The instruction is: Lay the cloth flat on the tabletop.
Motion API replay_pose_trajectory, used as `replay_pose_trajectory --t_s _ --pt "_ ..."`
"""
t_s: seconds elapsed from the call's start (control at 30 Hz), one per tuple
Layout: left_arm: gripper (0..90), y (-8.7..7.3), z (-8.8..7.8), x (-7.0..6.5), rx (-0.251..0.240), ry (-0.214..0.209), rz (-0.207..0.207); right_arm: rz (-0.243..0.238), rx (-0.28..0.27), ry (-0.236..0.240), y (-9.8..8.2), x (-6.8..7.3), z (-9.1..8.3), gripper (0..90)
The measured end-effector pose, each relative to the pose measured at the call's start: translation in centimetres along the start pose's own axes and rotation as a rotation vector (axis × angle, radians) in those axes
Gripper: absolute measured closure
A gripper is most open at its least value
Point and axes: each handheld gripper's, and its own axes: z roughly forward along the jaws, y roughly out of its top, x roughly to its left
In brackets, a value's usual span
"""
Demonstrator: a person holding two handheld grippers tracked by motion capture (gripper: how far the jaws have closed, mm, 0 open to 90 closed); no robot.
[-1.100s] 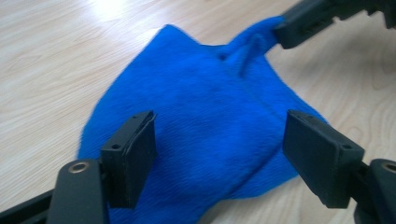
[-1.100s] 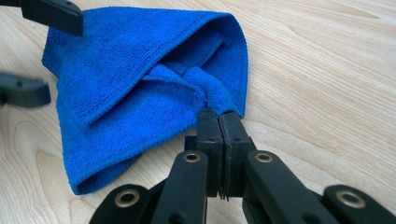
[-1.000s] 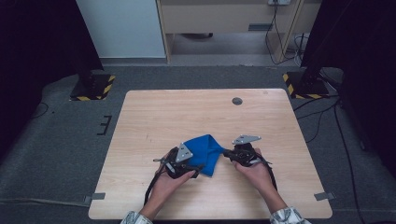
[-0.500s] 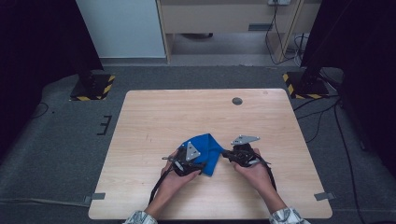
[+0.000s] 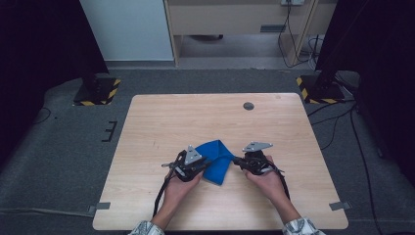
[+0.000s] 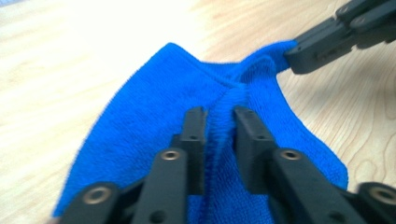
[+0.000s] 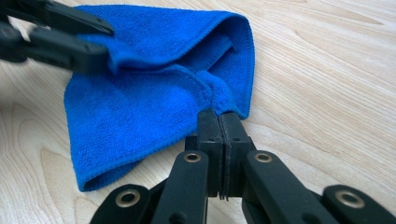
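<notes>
The blue microfiber cloth [image 5: 217, 159] sits folded on the near half of the wooden table [image 5: 166, 122], between the two grippers. The left gripper [image 6: 219, 122] has just been closing its jaws and now pinches a raised ridge of the fabric. The right gripper [image 7: 218, 122] is clamped tight on the cloth's corner.

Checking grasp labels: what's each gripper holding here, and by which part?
Both hold the blue cloth. The right gripper is shut on a corner; the left gripper, whose jaws have just been closing, pinches a raised fold along its edge.
</notes>
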Motion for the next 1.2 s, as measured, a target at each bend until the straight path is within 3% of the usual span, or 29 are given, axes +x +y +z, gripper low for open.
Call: replay_pose_trajectory --t_s 0.07,0.17,0.37,0.53,0.67,0.77,1.03,1.2 --pt "84.3 0.1 -0.4 0.2 -0.015 0.003 -0.003 0.002 0.001 0.000 0.0 -0.1 -0.1 89.3" --pt "85.6 0.5 -1.2 0.8 -0.051 0.019 -0.027 0.004 0.003 0.001 0.0 -0.2 -0.2 89.2" --pt "86.8 0.5 -3.5 3.3 -0.124 0.099 -0.104 0.011 0.002 -0.006 0.0 -0.6 -0.5 89.3" --pt "87.2 0.2 -4.4 4.6 -0.143 0.138 -0.141 0.002 0.007 -0.014 0.0 -0.7 -0.6 89.2" --pt "87.3 -0.1 -5.1 5.6 -0.150 0.193 -0.154 0.006 0.013 -0.022 -0.1 -0.8 -0.6 89.3" --pt "87.5 -0.6 -5.8 6.7 -0.149 0.226 -0.187 0.003 0.025 -0.040 -0.1 -1.1 -0.8 89.3" --pt "87.8 -1.4 -6.5 8.2 -0.145 0.267 -0.223 0.023 0.026 -0.061 -0.1 -1.8 -1.3 89.4" --pt "87.8 -1.5 -6.5 8.4 -0.142 0.267 -0.225 0.036 0.027 -0.073 -0.2 -2.4 -1.8 89.5"
